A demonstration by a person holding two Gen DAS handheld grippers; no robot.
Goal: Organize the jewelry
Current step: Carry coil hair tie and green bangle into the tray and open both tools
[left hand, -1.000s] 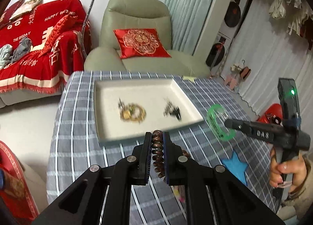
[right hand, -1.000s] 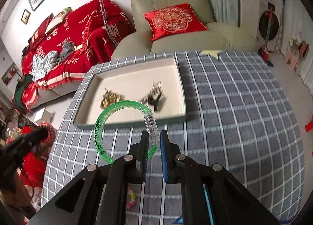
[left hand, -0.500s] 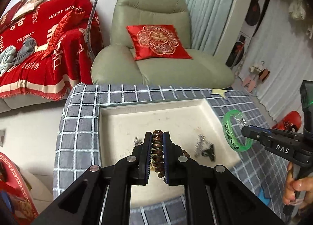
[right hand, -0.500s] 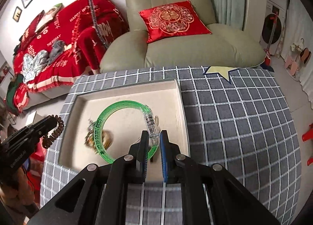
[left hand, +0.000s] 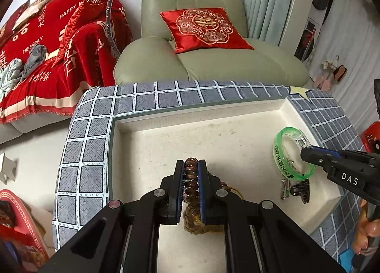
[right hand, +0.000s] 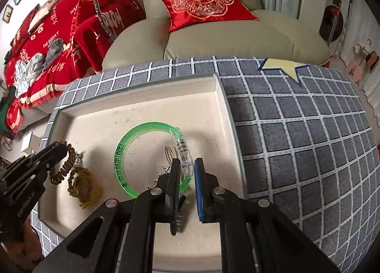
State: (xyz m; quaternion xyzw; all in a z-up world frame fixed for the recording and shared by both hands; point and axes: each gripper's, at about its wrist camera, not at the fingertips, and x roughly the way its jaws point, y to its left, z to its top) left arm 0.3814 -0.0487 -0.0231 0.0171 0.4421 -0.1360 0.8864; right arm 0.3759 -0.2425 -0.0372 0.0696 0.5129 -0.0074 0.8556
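Tray [left hand: 237, 116] lies under both loads, ready for drop-off. Left hand-held gripper [left hand: 191, 173] clamps beads [left hand: 190, 178]; right hand-held gripper [right hand: 186, 171] clamps bangle [right hand: 123, 154].

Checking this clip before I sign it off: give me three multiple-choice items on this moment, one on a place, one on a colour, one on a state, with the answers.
1. Where does the yellow cord bundle lie?
A. in the tray
B. on the armchair
C. on the checked cloth outside the tray

2. What colour is the bangle in the right gripper?
A. red
B. green
C. blue

3. How does the left gripper stand?
A. wide open and empty
B. shut on the brown bead bracelet
C. shut on the hair clip

Answers: 1 A, the bundle rests on the tray's pale floor; 2 B, the ring is clear green with a see-through clasp; 3 B, both pads press the beads from either side.
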